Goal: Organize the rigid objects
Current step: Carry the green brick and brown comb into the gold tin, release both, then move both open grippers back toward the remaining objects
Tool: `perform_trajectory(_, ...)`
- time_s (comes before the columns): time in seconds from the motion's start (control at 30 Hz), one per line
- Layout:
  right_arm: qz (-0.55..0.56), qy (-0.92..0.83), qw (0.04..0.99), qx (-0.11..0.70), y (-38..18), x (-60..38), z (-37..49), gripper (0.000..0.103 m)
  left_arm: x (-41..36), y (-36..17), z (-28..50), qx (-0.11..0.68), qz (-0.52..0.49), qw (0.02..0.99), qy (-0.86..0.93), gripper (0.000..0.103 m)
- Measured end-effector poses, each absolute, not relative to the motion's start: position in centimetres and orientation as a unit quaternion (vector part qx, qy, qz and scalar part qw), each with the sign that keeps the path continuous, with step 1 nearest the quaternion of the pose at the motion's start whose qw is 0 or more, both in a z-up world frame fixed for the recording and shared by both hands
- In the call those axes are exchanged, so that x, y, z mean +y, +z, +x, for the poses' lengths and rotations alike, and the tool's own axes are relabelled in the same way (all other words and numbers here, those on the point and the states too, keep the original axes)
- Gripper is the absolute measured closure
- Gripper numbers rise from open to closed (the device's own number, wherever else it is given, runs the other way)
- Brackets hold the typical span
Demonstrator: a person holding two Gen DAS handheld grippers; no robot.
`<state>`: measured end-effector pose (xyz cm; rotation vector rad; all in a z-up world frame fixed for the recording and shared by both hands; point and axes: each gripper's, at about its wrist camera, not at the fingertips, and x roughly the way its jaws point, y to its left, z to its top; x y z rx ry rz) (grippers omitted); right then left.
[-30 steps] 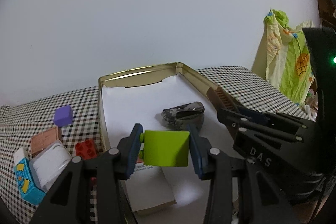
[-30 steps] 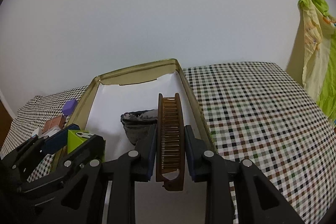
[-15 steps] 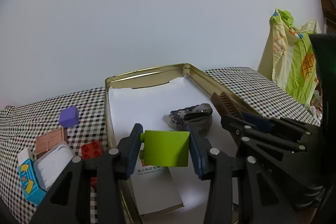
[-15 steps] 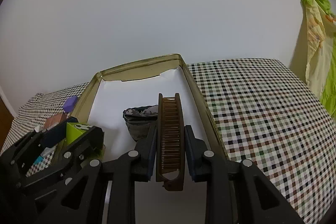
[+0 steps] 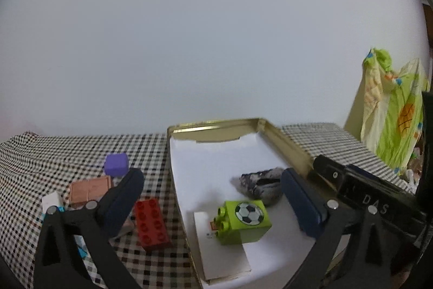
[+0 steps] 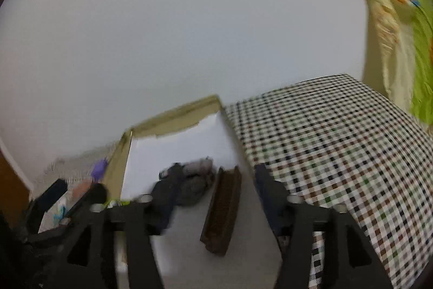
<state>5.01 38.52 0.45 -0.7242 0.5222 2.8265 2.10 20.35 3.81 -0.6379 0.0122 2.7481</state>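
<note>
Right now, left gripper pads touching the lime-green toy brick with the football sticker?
Apart. In the left wrist view, the left gripper has just opened wide, and the lime-green brick lies in the gold tin tray, with white liner showing between it and either pad.

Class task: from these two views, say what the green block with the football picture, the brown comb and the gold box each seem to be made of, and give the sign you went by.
Green block: probably moulded plastic, going by its even colour and round studs.
Brown comb: likely plastic or wood; the blur leaves that open.
Gold box: looks like thin metal, with shiny brassy walls; white paper lines it.
</note>
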Motion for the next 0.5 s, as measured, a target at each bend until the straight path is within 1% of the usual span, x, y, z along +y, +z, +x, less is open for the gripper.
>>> perform_trajectory(0.03, -0.227, 0.953, 0.091, 0.178, 0.7, 38.6, 5.4, 0.024, 20.3, 3.9, 2.1, 0.006, -0.221, 0.162, 0.962, 0.0)
perform_trajectory(0.13, -0.208, 0.959, 0.088, 0.173, 1.3, 38.3, 5.7, 0.024, 20.2, 4.2, 2.7, 0.017, -0.206, 0.158, 0.966, 0.0)
perform_trajectory(0.3, -0.194, 0.965, 0.103, 0.144, 1.4, 37.4, 5.5, 0.024, 19.7, 4.2, 2.9, 0.033, -0.198, 0.146, 0.969, 0.0)
perform_trajectory(0.5, -0.162, 0.972, 0.125, 0.117, 1.7, 36.8, 6.2, 0.024, 18.4, 3.8, 2.2, 0.022, -0.209, 0.127, 0.969, 0.0)
